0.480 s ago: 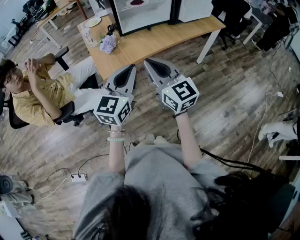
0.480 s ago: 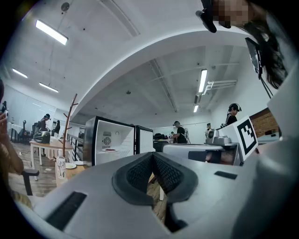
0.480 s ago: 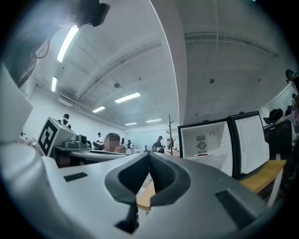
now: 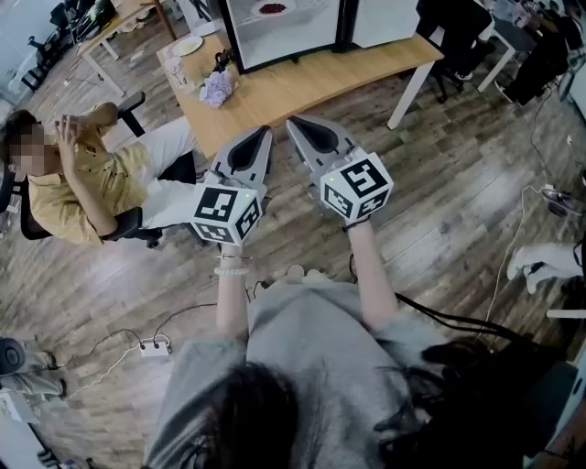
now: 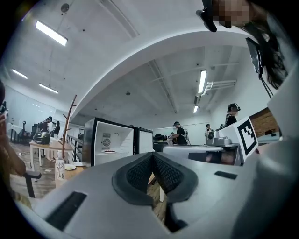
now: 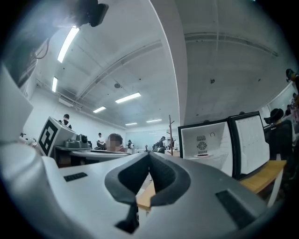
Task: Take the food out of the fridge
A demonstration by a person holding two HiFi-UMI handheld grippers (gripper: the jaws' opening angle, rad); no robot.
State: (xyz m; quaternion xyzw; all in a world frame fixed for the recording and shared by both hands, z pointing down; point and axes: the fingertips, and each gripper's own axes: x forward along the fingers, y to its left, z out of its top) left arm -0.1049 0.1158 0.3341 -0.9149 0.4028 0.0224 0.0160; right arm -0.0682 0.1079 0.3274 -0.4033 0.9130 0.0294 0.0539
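The small fridge (image 4: pixel 275 27) stands open on the wooden table (image 4: pixel 302 78), its door (image 4: pixel 380 18) swung to the right. Inside, on a white shelf, lies a plate with dark red food (image 4: pixel 271 7). My left gripper (image 4: pixel 262 134) and right gripper (image 4: pixel 295 123) hover side by side over the floor, just short of the table's near edge, both shut and empty. The left gripper view has that gripper (image 5: pixel 153 156) level, with the fridge (image 5: pixel 110 144) far ahead on the left. In the right gripper view the gripper (image 6: pixel 149 156) has the fridge (image 6: pixel 208 142) ahead on the right.
A person in a yellow shirt (image 4: pixel 82 183) sits on a chair at the left, close to the table. Purple flowers (image 4: pixel 216 87) and a plate (image 4: pixel 181 43) stand on the table's left end. A power strip with cables (image 4: pixel 151 345) lies on the floor. Other people stand at desks in the distance.
Both grippers and the table have shifted slightly in the head view, jaws unchanged. The seated person has moved a hand up to the head.
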